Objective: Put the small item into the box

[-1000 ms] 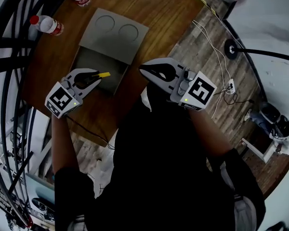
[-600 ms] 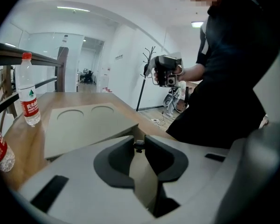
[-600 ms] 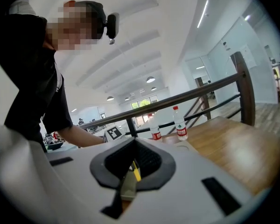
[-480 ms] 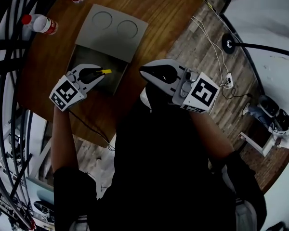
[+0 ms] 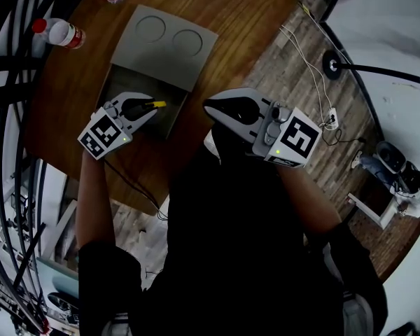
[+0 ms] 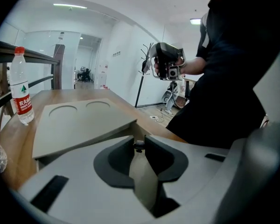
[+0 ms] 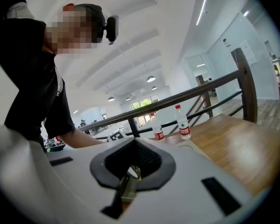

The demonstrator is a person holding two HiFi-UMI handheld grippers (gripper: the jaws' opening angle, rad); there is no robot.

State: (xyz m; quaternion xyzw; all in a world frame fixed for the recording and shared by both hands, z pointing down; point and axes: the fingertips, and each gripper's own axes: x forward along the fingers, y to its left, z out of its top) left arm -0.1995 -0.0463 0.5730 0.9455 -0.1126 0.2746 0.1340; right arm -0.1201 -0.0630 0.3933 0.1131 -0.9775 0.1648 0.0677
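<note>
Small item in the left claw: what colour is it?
The small item in the left claw is yellow; the head view shows it best.

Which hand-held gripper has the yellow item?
The left hand-held gripper: it pinches the yellow item over the open box. The right hand-held gripper is shut.

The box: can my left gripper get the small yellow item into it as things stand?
Probably yes. The left gripper, shut on the small yellow item, hangs over the open box, whose lid is folded back. Nothing seems to lie between them, and the right gripper is off to the side.
</note>
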